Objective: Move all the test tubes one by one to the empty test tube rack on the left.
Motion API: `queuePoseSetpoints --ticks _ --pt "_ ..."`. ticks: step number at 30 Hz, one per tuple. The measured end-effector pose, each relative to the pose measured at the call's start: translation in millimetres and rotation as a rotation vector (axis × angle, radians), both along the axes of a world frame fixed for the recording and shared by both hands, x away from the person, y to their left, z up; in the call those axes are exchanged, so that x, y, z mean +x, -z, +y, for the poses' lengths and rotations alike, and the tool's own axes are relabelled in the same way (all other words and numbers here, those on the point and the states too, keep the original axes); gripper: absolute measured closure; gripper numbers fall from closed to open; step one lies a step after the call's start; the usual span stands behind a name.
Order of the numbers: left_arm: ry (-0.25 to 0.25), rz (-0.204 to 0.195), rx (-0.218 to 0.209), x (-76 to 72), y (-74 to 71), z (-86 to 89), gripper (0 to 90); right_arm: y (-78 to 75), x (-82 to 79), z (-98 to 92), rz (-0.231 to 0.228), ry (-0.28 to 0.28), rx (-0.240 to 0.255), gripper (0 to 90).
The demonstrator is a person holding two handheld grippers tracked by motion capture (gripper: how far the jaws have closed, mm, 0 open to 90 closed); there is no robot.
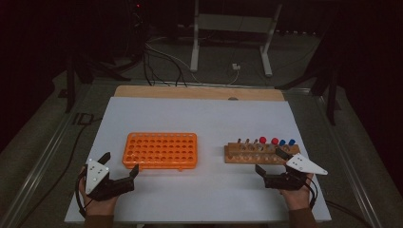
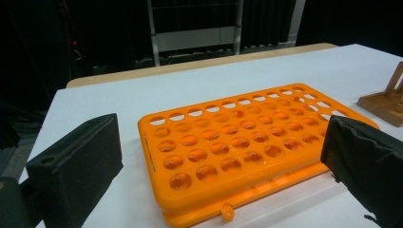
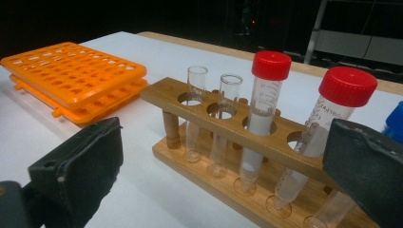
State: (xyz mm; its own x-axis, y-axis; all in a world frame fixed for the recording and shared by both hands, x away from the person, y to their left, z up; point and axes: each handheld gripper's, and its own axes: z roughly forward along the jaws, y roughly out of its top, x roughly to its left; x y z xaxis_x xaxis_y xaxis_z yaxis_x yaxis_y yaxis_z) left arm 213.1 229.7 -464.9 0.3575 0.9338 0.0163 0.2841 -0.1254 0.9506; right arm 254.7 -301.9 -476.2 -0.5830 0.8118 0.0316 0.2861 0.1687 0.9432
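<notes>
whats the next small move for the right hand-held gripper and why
Probably ease the right hand-held gripper forward so its open jaws straddle the nearer red-capped tube in the wooden rack. It holds nothing, the tubes stand just ahead, and the orange rack sits empty.

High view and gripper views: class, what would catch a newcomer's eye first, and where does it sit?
The bright orange rack, its holes empty, lies left of centre on the white table. To its right stands a wooden rack with test tubes, two red-capped tubes and blue-capped ones beside uncapped clear ones. At the near edge, the left gripper and right gripper wait with fingers apart, holding nothing.
</notes>
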Motion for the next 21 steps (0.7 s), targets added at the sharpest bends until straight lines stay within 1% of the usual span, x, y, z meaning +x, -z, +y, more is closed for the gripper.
queuePoseSetpoints --ticks 6,9,14,15,16,17,18,19,21 --pt "-0.001 -0.003 -0.001 -1.2 -0.2 -0.5 0.5 -2.2 -2.8 0.1 0.002 0.002 0.007 0.0" --pt "-0.009 -0.002 -0.011 -0.9 0.1 0.0 0.5 -3.7 -3.2 0.0 0.005 0.001 0.006 0.0" --pt "-0.024 0.002 -0.023 -0.7 1.2 2.5 0.5 -15.5 -3.2 -3.2 0.0 0.007 0.011 0.0" --pt "-0.027 0.002 -0.024 -0.8 1.4 2.8 0.5 -15.5 -3.2 -3.2 0.0 0.007 0.011 0.0" --pt "-0.03 0.001 -0.026 -0.9 1.4 3.1 0.5 -20.1 -2.2 -5.1 -0.003 0.011 0.013 0.9" --pt "-0.032 0.0 -0.03 -1.1 1.3 3.6 0.5 -20.1 -2.2 -5.1 -0.003 0.011 0.013 0.9" --pt "-0.035 0.0 -0.03 -1.2 1.3 4.0 0.5 -23.9 -1.3 -7.2 -0.003 0.018 0.005 1.5" --pt "-0.038 0.001 -0.032 -1.1 1.4 4.1 0.5 -30.4 -0.4 -12.1 -0.017 0.04 -0.001 5.4" --pt "-0.039 0.003 -0.035 -0.7 1.8 4.1 0.5 -36.1 1.5 -17.3 -0.021 0.055 -0.007 6.5"
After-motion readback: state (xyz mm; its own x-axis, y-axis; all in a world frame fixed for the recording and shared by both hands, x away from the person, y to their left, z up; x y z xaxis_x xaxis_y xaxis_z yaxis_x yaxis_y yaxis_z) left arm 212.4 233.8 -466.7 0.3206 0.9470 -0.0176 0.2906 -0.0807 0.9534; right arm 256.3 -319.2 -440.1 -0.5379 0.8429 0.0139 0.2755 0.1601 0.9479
